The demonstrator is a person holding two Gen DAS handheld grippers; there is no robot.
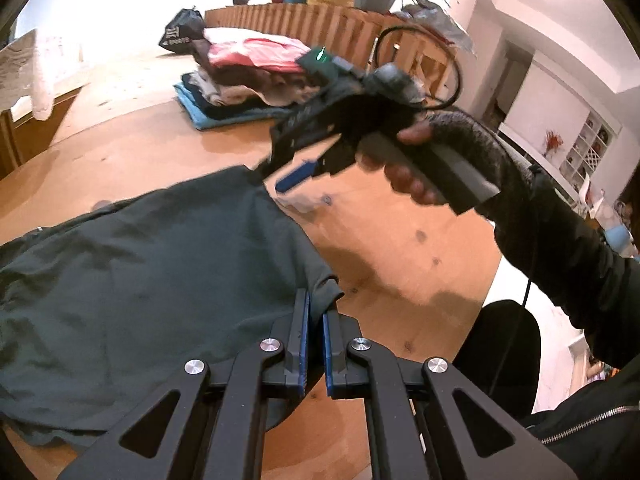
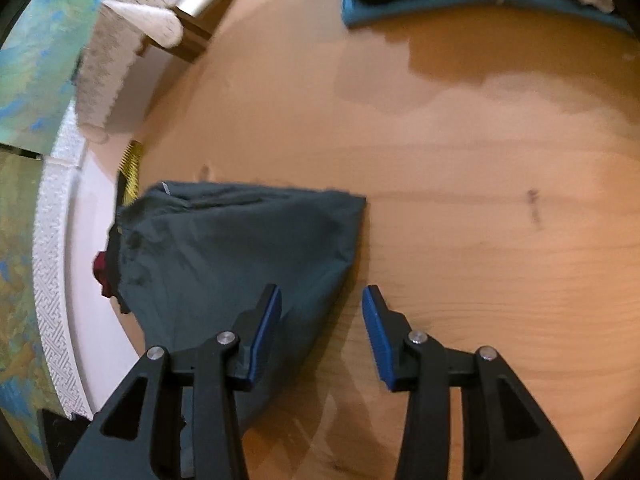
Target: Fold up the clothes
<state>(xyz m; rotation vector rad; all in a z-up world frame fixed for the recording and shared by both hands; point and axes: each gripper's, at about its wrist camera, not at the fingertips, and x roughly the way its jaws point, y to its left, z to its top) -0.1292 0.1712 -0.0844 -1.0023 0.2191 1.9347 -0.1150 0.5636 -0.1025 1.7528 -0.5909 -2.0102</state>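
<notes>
The left gripper pinches the shirt's corner on the table, while the right gripper hangs half-open and empty beside the shirt.

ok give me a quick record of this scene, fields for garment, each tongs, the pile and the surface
garment: dark green shirt, flat on the table, partly folded
left tongs: shut on the shirt's corner
right tongs: open, empty, above the shirt's edge
right hand: grips the tongs' handle
pile: folded clothes at the far side of the table
surface: wooden table
</notes>
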